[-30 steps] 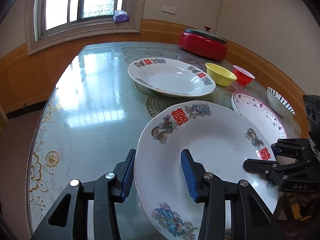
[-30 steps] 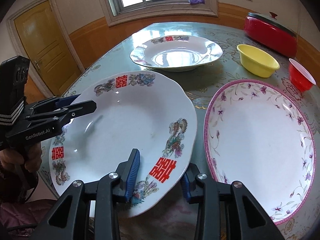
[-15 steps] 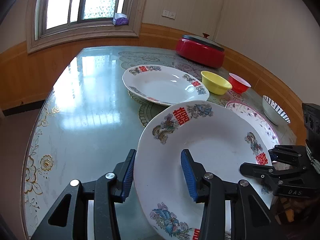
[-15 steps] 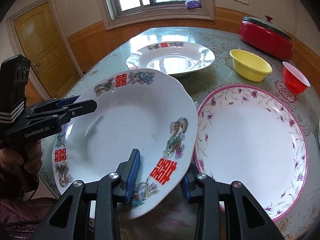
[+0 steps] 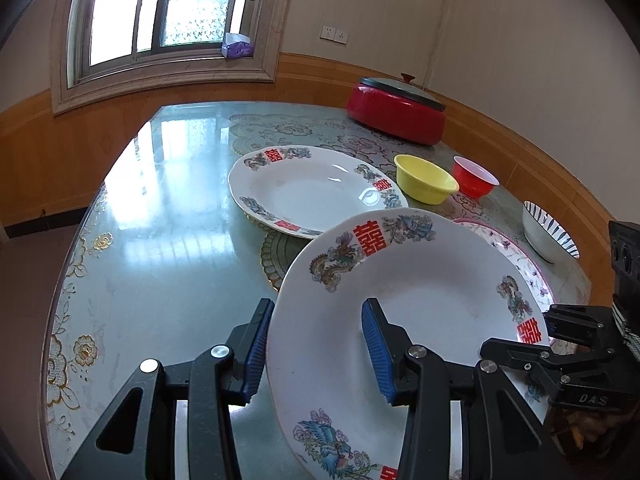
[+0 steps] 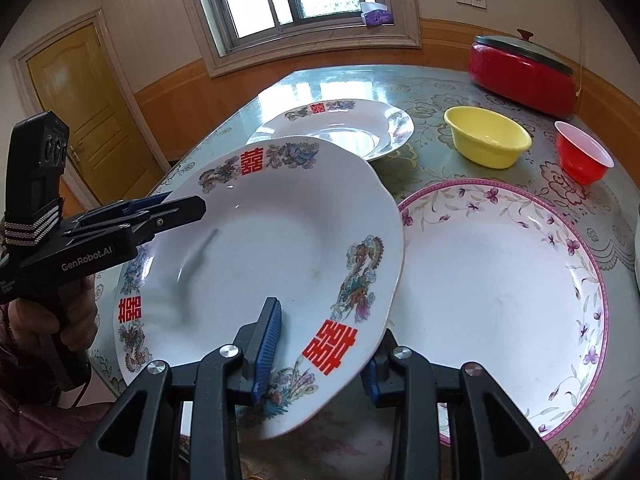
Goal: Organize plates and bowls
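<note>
A large white plate with red characters and dragon prints (image 5: 420,300) (image 6: 272,248) is held in the air, tilted, above the table. My left gripper (image 5: 316,348) is shut on its left rim, and shows in the right wrist view (image 6: 160,208). My right gripper (image 6: 320,344) is shut on its near rim, and shows in the left wrist view (image 5: 560,332). A matching plate (image 5: 316,192) (image 6: 340,128) lies on the table beyond. A pink-rimmed floral plate (image 6: 504,288) (image 5: 520,256) lies to the right, partly under the held plate's edge.
A yellow bowl (image 6: 486,142) (image 5: 426,184) and a red bowl (image 6: 582,158) (image 5: 474,176) stand behind the floral plate. A striped bowl (image 5: 548,232) sits at the right edge. A red lidded cooker (image 5: 396,116) (image 6: 524,72) stands at the back. The glass tabletop (image 5: 168,220) extends left.
Both grippers have raised the dragon plate higher off the table and tilted it; its edge now overlaps the floral plate's rim. The other dishes have not moved.
</note>
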A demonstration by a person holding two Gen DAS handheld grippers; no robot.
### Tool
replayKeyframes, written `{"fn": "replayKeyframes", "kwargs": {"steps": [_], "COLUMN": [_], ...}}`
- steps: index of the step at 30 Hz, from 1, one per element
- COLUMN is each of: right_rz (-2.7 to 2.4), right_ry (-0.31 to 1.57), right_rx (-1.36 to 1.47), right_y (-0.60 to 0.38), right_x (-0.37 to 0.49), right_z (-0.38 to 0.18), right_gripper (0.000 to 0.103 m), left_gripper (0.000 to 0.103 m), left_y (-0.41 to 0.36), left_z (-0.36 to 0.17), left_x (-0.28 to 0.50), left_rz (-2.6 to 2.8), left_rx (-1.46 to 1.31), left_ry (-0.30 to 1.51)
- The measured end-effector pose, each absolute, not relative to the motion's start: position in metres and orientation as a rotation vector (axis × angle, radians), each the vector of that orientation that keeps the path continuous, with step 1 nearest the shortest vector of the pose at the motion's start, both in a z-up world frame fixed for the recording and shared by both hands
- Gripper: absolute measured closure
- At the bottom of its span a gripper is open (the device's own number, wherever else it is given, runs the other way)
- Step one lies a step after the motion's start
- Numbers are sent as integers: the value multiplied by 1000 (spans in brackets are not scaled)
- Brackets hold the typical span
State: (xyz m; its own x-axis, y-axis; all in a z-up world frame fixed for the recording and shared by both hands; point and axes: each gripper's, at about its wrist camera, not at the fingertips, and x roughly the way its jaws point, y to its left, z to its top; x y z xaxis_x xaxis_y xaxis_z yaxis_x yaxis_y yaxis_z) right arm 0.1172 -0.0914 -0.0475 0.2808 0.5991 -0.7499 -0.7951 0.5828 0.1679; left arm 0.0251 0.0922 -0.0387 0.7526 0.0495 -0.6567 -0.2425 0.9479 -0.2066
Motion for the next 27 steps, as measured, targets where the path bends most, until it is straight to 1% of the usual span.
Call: {"fn": "replayKeyframes", "kwargs": {"steps": [9,17,27], "right_rz": [966,976,865], "right_ry": [873,832,779], "right_rx": [-271,-233,-184], "right_y": [-87,-95,-141], "right_x": [119,119,139], "right_z": [-49,-35,-14], "right_gripper": [71,71,71], "left_gripper": [58,58,58], "left_y": [95,89,48], "left_z": [-45,-24,-5], "left_x": [21,20,61], "left_rz": [203,229,155], "left_rx": [-338,-313,-254], "left_ry": [716,671,657]}}
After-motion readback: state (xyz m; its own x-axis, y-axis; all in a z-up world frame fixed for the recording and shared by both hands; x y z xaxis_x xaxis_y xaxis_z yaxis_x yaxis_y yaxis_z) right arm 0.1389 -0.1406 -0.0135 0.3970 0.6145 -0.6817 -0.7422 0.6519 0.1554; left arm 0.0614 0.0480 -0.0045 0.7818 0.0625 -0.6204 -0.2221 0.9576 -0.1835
